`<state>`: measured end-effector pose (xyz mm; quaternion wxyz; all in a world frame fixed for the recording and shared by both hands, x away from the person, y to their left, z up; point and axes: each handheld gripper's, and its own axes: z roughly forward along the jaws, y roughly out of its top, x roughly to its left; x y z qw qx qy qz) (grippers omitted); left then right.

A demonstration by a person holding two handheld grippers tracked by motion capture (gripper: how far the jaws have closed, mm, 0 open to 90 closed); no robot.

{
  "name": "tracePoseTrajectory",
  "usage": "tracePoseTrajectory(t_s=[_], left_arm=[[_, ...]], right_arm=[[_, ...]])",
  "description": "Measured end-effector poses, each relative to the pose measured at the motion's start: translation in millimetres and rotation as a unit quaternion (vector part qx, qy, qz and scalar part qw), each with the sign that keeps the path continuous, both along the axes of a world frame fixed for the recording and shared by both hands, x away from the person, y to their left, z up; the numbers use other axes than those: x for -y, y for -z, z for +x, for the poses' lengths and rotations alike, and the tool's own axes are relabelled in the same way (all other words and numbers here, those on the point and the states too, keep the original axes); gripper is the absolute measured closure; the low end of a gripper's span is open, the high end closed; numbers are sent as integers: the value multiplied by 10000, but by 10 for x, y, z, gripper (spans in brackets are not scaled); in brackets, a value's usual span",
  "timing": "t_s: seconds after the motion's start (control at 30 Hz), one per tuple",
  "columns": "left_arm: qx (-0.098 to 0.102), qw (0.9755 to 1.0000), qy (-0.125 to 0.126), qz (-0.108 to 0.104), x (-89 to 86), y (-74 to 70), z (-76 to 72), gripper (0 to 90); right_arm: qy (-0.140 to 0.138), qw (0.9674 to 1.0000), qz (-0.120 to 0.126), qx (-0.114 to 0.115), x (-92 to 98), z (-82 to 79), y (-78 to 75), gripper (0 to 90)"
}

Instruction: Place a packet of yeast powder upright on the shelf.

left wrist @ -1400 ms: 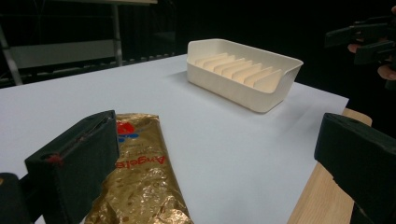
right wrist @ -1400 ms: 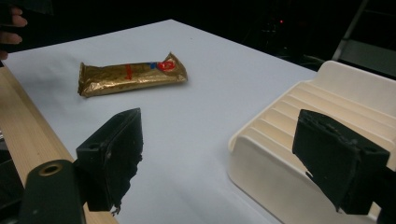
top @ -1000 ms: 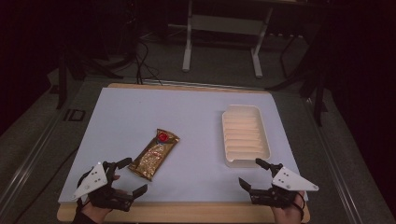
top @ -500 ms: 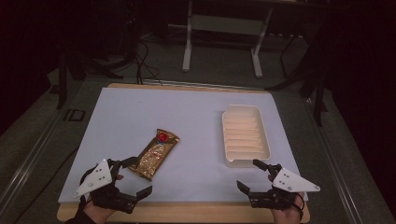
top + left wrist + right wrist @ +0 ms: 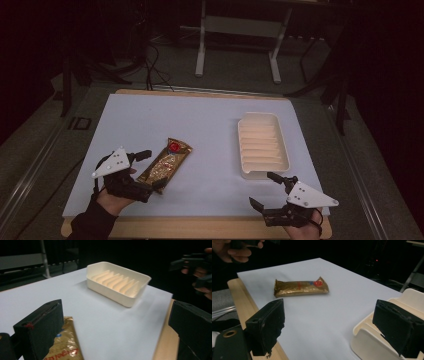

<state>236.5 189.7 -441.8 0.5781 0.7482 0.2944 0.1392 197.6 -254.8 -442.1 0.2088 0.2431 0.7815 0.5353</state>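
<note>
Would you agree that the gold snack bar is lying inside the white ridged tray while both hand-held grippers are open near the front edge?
Not quite: the snack bar is not in the tray. It lies on the white sheet, well apart from the tray, beside the left hand-held gripper, as the high view shows. The tray holds nothing. Both the left and the right hand-held gripper are indeed open near the front edge.

Light is falling from above onto my white sheet [image 5: 200, 125], leaving the room around it nearly black. The ribbed tray [image 5: 117, 282] is casting a soft shadow toward the sheet's near edge. My own black claws are looming blurred and close, and the gold wrapper [image 5: 300, 287] is glinting faintly.
</note>
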Motion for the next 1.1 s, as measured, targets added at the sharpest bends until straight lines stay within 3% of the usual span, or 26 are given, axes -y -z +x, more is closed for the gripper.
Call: tracePoseTrajectory(t_s=[0.67,0.83,1.0,1.1], left_arm=[[-157,9990,-30,408,156,72,597,19],[-128,9979,-122,620,169,170,739,75],[-154,9974,-252,650,140,251,877,153],[-280,9969,-314,671,124,278,958,162]], right_arm=[[-42,10000,-30,19,4,6,12,119],[-42,10000,5,-10,14,14,15,121],[-67,10000,-16,-23,10,16,23,122],[-72,10000,-22,-48,8,18,27,123]])
